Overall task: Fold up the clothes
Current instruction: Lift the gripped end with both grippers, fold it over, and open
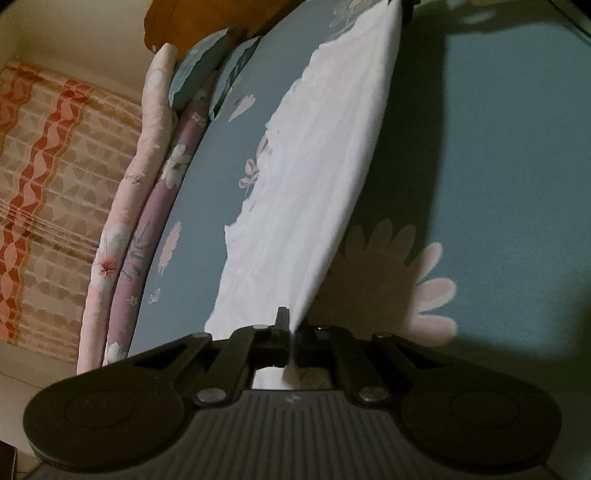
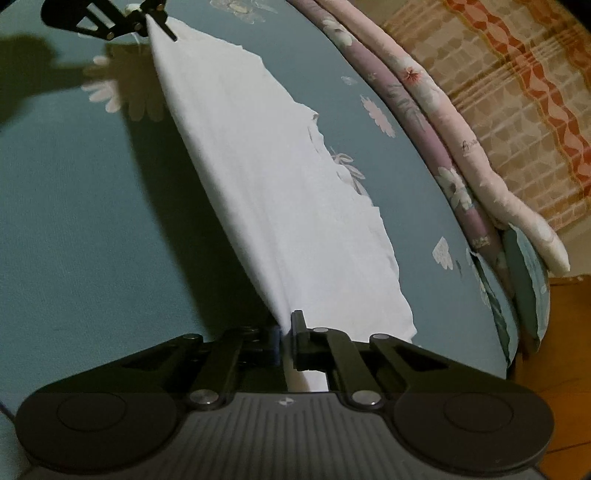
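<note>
A white cloth [image 1: 314, 177] [image 2: 266, 177] is stretched by one edge between my two grippers. Its far part lies on a blue flowered bed sheet [image 1: 498, 166] [image 2: 74, 221]. My left gripper [image 1: 290, 328] is shut on one corner, and the fabric passes between its fingers. It also shows at the top left of the right wrist view, the left gripper [image 2: 147, 20] pinching that same corner. My right gripper [image 2: 284, 332] is shut on the opposite corner. The held edge hangs taut above the sheet and casts a dark shadow beneath it.
Rolled pink and purple bedding [image 1: 147, 184] [image 2: 461, 147] lines the bed's far side, with a blue pillow [image 2: 524, 280] at its end. An orange-patterned curtain [image 1: 44, 166] [image 2: 517, 92] hangs beyond it. Wooden floor [image 2: 561, 332] shows past the bed corner.
</note>
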### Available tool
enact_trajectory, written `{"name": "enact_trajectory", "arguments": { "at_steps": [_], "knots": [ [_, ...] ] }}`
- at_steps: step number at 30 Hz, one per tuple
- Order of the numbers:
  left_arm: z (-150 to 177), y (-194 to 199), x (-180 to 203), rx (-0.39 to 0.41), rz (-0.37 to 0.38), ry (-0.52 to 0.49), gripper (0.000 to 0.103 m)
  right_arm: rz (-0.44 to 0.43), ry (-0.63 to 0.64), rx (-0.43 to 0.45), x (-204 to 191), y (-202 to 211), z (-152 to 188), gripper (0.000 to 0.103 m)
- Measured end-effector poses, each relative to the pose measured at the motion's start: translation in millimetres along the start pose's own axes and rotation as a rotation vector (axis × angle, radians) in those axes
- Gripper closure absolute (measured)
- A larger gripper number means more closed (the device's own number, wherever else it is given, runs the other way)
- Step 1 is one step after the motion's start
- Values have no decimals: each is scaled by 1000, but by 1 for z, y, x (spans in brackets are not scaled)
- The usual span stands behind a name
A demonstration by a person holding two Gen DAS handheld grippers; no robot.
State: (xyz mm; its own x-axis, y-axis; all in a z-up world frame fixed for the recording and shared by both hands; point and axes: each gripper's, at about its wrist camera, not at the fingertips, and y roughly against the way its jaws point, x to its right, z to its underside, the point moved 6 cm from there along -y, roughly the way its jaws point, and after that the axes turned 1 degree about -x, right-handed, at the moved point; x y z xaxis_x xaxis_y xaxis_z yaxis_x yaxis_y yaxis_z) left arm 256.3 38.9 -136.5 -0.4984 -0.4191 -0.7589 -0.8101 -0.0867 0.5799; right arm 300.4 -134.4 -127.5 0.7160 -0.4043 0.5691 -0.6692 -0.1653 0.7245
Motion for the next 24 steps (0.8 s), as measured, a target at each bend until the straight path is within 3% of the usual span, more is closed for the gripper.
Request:
{"name": "enact_trajectory", "arguments": {
  "at_steps": [5, 16, 21, 24],
  "knots": [
    [4, 34, 9, 3, 29, -1, 103, -68, -39, -8, -8, 28, 7, 97],
    [20, 128, 58, 8, 119, 12, 102, -204, -82, -42, -63, 112, 40, 97],
    [31, 135, 75, -38, 191, 69, 100, -249, -113, -72, -88, 124, 55, 95],
    [36, 141, 86, -64, 247, 92, 95, -286, -159, -93, -100, 123, 63, 88]
  ]
}}
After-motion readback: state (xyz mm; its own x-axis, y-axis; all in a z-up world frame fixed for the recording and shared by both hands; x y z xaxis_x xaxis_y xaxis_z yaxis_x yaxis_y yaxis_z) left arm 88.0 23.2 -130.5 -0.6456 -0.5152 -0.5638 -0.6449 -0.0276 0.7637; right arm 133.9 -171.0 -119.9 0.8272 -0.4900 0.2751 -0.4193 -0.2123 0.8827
